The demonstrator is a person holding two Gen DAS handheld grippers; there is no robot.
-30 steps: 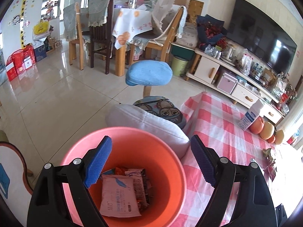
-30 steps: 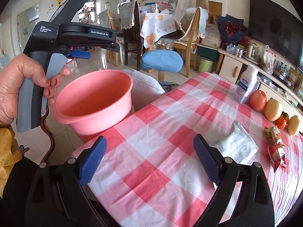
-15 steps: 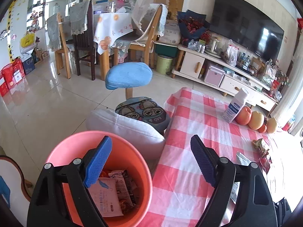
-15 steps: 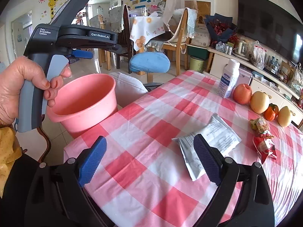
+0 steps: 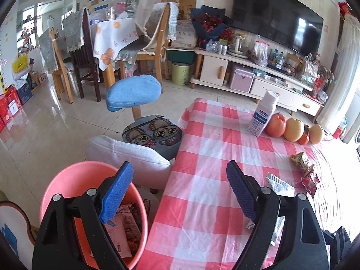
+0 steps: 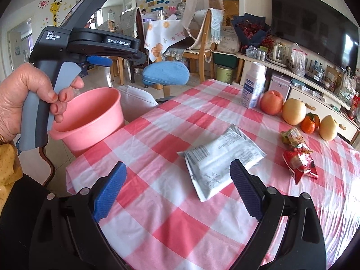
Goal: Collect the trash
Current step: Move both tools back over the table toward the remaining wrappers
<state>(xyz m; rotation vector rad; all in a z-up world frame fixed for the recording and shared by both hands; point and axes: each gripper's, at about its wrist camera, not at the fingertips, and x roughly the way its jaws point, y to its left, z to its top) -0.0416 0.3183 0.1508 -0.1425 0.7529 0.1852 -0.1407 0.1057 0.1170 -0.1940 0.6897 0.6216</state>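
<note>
Over the table's near edge, both of your claws hang wide apart and carry nothing.

Your left claw (image 5: 178, 193) straddles the table's left edge: its own left finger covers part of the pink basin (image 5: 74, 180), so you can make out only some of the wrappers (image 5: 122, 229) lying inside, and its right arm hides most of the white packet (image 5: 279, 185). Your right claw (image 6: 177, 190) shows that white packet (image 6: 221, 157) whole, lying flat mid-table on the checked table (image 6: 171, 202), just ahead of its right finger, with a red snack bag (image 6: 299, 162) and a crumpled wrapper (image 6: 291, 136) toward the right edge. Fruit (image 6: 293, 111) and a white bottle (image 6: 253, 87) line the far edge. Only the right view shows your left hand (image 6: 29, 103) on its handle, blocking the basin's near rim.
</note>
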